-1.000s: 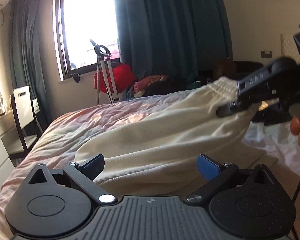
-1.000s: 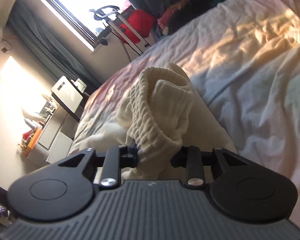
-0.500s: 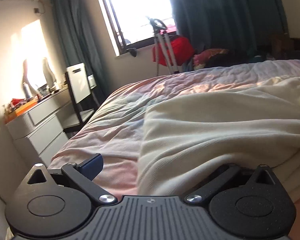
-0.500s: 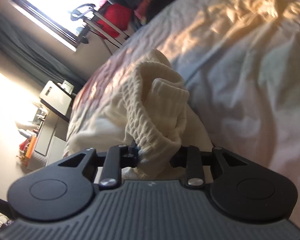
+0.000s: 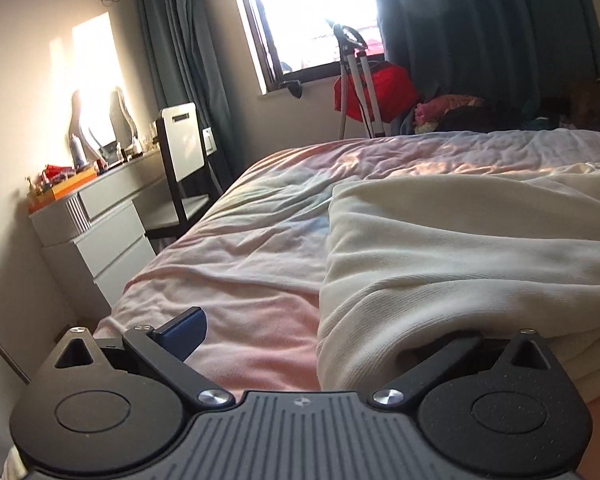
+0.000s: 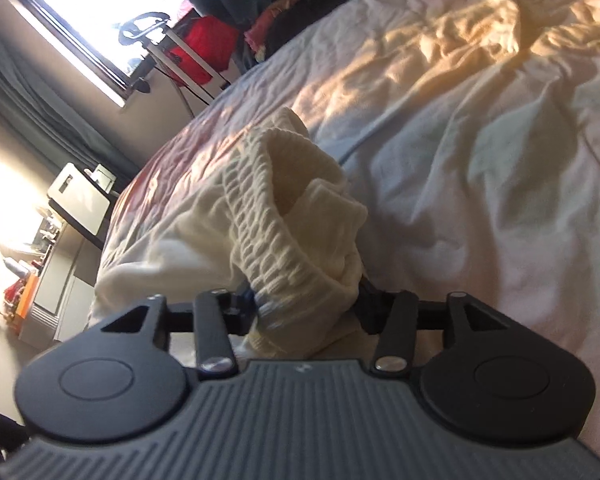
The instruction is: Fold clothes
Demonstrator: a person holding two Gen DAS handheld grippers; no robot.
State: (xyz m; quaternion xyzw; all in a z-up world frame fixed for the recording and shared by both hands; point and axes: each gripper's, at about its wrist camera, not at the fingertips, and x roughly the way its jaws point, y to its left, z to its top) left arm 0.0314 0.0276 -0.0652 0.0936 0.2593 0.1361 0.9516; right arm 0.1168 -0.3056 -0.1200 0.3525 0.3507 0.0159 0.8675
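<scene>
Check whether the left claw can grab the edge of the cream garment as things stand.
Probably yes. The left claw is open, and the cream garment drapes over its right finger, with nothing between them; the left finger lies clear on the sheet.

My left tool has black linkage arms, silver screws, a ribbed grey body and a blue fingertip pad; my right tool matches.

window glare blows out; low sun streaks bed; fisheye-bent edges.
</scene>
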